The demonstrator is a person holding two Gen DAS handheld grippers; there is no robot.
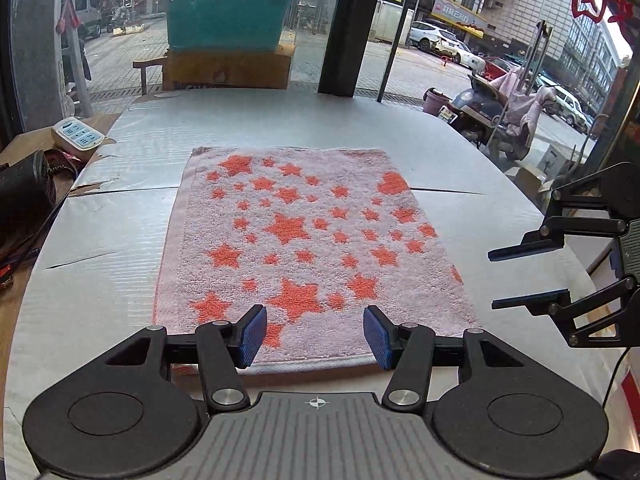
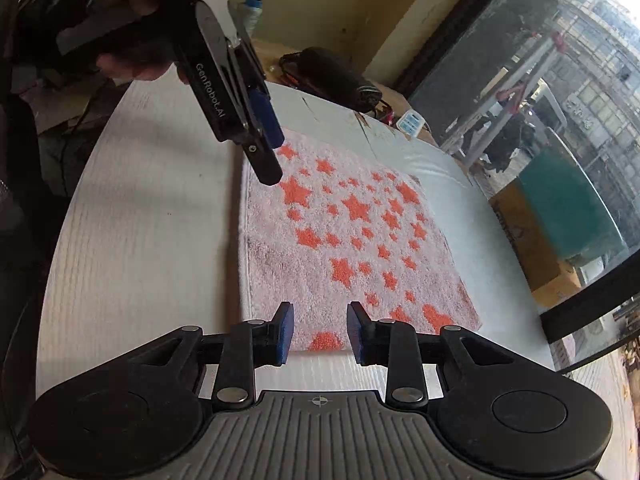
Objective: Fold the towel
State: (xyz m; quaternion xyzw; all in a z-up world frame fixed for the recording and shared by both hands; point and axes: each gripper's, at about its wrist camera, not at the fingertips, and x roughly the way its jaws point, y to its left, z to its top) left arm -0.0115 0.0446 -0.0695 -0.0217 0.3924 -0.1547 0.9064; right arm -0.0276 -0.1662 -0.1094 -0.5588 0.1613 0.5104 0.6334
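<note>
"GenRobot.AI" – on the left claw (image 2: 276, 136)

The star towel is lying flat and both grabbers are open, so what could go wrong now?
1. The left gripper hovers mid-edge of the towel, not at a corner, so the fold may sag crooked.
2. The right gripper faces a different edge; uneven pulling could bunch it.
3. Dragging might slide the towel on the smooth table.

White table (image 1: 120, 248) in front of me

It is carrying the pink star-patterned towel (image 1: 304, 240), lying flat and spread open on it.
</note>
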